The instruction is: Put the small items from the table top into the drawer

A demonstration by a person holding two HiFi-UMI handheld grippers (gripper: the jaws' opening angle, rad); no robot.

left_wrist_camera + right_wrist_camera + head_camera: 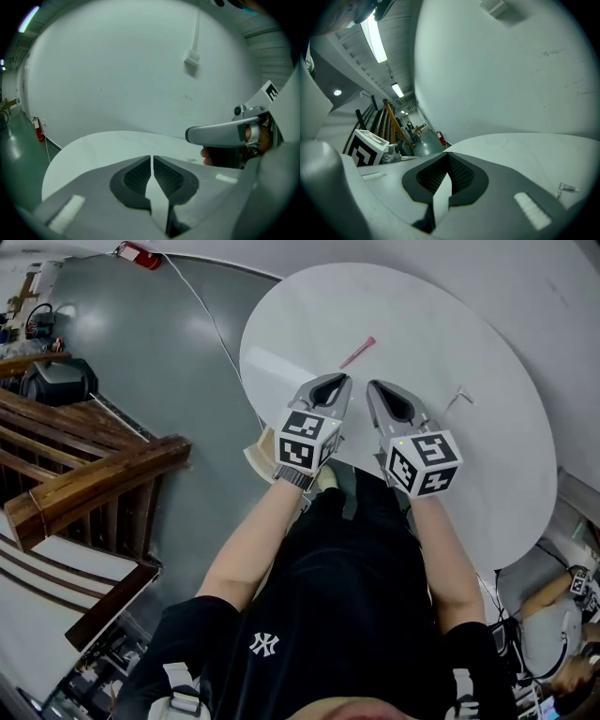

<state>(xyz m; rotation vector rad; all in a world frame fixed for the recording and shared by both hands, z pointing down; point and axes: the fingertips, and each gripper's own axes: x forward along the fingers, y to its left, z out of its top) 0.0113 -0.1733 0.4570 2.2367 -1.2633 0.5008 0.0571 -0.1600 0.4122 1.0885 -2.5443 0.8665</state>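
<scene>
A slim pink stick-like item (357,352), thicker at its far end, lies slantwise on the round white table (422,315), a little beyond the grippers' tips. A thin pale bent piece (457,399), too small to name, lies well off to its right. The left gripper (339,381) and right gripper (373,387) hover side by side over the table's near part, each with its jaws pressed together on nothing.

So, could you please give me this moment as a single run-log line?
left gripper: shut, empty | right gripper: shut, empty | pink stick: on table, untouched
</scene>
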